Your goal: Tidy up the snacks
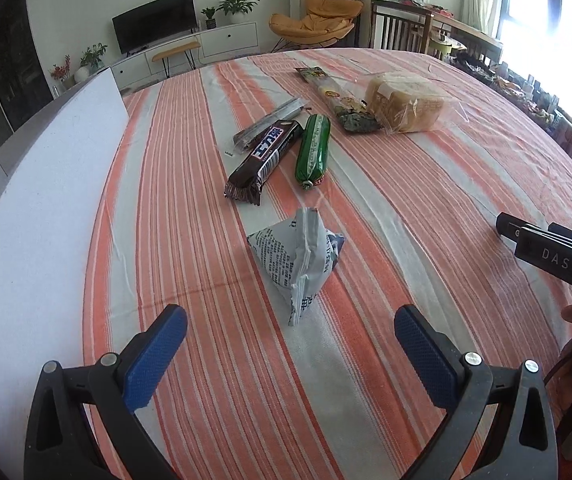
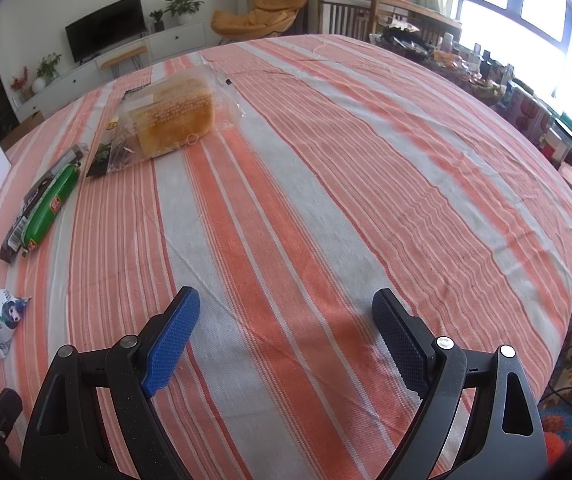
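Partly, the bagged bread [image 2: 177,114] hides a dark wrapper [image 2: 99,160].

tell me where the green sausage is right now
In the left wrist view the green sausage lies mid-table, right beside the chocolate bar.

Bright daylight from the blown-out window [image 2: 534,12], soft shadows, sharp focus, strong fisheye bending at edges.

"DAS" on right tool [image 1: 558,258]; other wrapper print unreadable.
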